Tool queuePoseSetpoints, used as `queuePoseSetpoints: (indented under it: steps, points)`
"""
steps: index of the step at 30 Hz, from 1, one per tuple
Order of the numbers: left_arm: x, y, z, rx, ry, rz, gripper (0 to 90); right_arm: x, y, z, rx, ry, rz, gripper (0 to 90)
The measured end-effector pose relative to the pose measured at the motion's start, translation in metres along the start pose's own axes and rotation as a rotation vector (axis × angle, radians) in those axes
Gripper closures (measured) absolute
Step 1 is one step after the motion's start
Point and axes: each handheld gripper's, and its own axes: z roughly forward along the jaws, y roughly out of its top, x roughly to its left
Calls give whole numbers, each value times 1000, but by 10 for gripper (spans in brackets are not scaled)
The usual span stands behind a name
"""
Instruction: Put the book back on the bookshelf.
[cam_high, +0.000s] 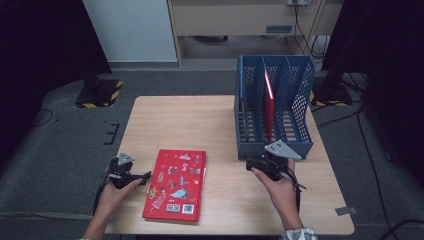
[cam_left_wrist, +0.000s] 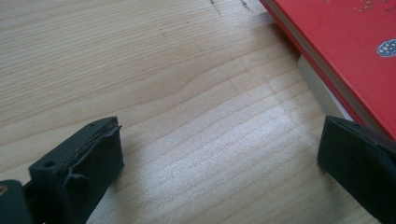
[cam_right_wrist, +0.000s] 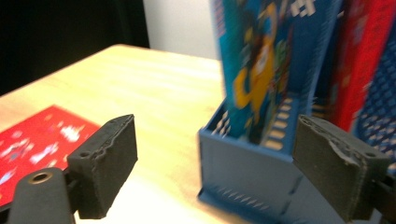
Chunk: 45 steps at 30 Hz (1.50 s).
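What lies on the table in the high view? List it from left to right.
left tongs → red book lying flat → right tongs → blue file rack

Grey carpet (cam_high: 60, 145); wooden table (cam_high: 175, 120).

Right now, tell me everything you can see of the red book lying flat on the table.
The red book lies flat, cover up, near the front edge of the wooden table, between both hands. Its glossy cover carries small cartoon pictures and two code squares near the bottom. Pale page edges show along its side. The left tool is open at its left edge.
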Motion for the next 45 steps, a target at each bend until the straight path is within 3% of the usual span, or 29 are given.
queuePoseSetpoints:
  steps: [5, 14, 19, 26, 30, 33, 39, 45]
  points:
    - [0, 0, 0, 0, -3, 0, 0, 17, -16, 4, 56, 32, -36, 129]
    - [1, 0, -4, -5, -26, 10, 22, 48, -25, 13, 104, 124, -72, 106]
    - [-2, 2, -14, -43, -40, -5, 54, 64, -29, 20, 127, 176, -90, 148]
    - [-25, 4, -37, -82, -103, 9, 90, 85, -32, 26, 160, 230, -132, 191]
    - [-43, 1, -48, -82, -145, 54, 106, 95, -35, 29, 177, 258, -146, 188]
    - [-49, 2, -45, -70, -156, 84, 106, 98, -39, 35, 199, 276, -146, 184]
    - [-49, 6, -34, -64, -180, 66, 107, 106, -46, 40, 242, 306, -127, 156]
    - [-53, 3, -33, -40, -197, 91, 106, 122, -52, 45, 279, 347, -141, 135]
